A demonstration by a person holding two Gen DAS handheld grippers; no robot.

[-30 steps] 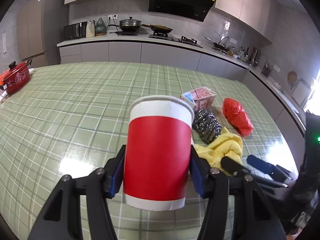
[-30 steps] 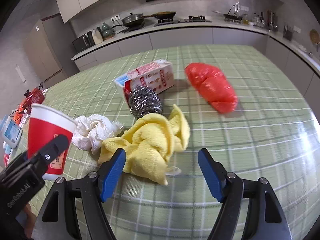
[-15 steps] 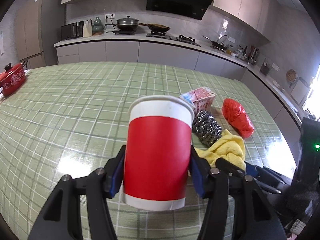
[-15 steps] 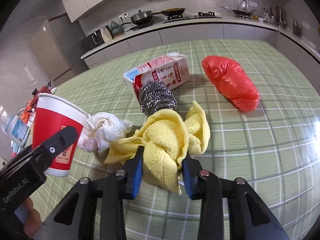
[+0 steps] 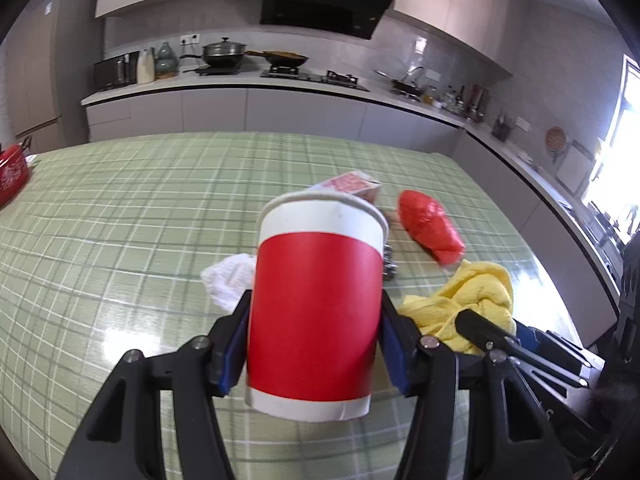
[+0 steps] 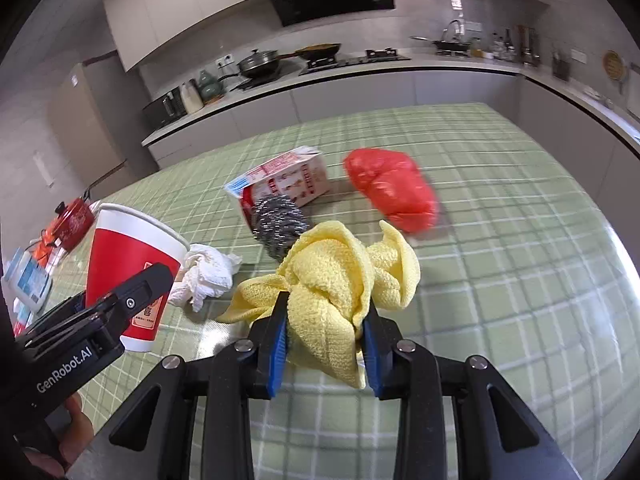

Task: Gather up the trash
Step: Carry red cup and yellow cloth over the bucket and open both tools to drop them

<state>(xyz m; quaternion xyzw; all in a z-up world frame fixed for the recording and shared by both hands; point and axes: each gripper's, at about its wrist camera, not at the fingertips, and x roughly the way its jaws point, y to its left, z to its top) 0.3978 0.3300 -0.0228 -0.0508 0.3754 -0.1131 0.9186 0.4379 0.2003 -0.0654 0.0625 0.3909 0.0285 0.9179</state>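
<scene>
My left gripper (image 5: 316, 344) is shut on a red paper cup (image 5: 316, 312) with a white rim, held upright and just above the green checked table (image 5: 120, 240). The cup also shows in the right wrist view (image 6: 132, 264). My right gripper (image 6: 324, 336) is shut on a crumpled yellow cloth (image 6: 340, 280), lifted off the table; the cloth shows in the left wrist view (image 5: 472, 296) too. A crumpled white tissue (image 6: 206, 274), a steel scourer (image 6: 278, 220), a pink carton (image 6: 288, 180) and a red plastic bag (image 6: 390, 188) lie on the table.
A red pot (image 6: 72, 220) and small boxes (image 6: 28, 284) sit at the table's left edge. A kitchen counter (image 5: 240, 84) with stove, pans and microwave runs behind the table. The table's right edge (image 5: 576, 300) is close to my right gripper.
My right gripper closed on the yellow cloth and lifted it. My left gripper raised the cup and drew back, so the tissue now shows beside it.
</scene>
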